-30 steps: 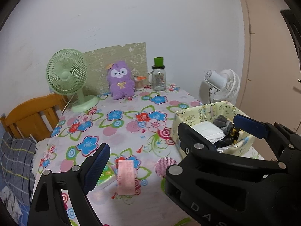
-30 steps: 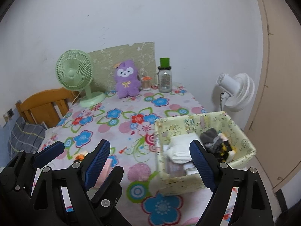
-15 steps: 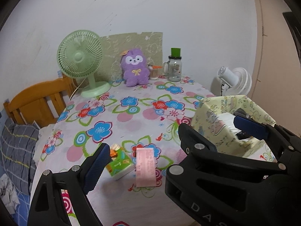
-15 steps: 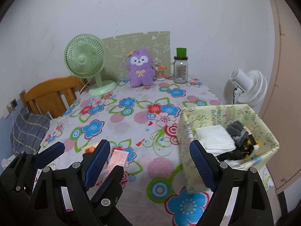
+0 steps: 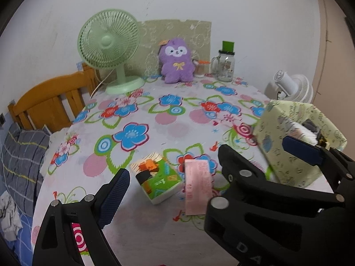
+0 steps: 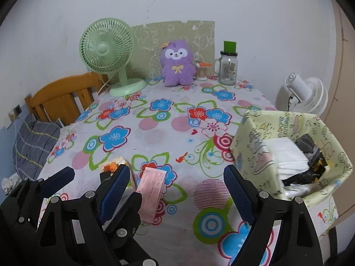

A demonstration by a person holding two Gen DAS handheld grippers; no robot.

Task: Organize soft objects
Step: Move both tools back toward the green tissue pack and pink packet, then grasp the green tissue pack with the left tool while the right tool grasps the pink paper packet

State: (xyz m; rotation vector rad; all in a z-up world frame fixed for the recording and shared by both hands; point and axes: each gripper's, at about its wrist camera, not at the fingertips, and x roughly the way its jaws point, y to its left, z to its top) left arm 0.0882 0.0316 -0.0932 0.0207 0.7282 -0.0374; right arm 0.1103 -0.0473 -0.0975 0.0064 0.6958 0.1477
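Both tongs are held wide open and empty, angled down at the table: left tongs, right tongs. Tissue pack and pink packet lie touching between the left jaws, likely next grasp. Fabric bin, half filled, is kept at the right for drop-off.

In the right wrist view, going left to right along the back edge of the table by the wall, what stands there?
green desk fan → purple plush toy → small container with an orange top → glass jar with a green lid
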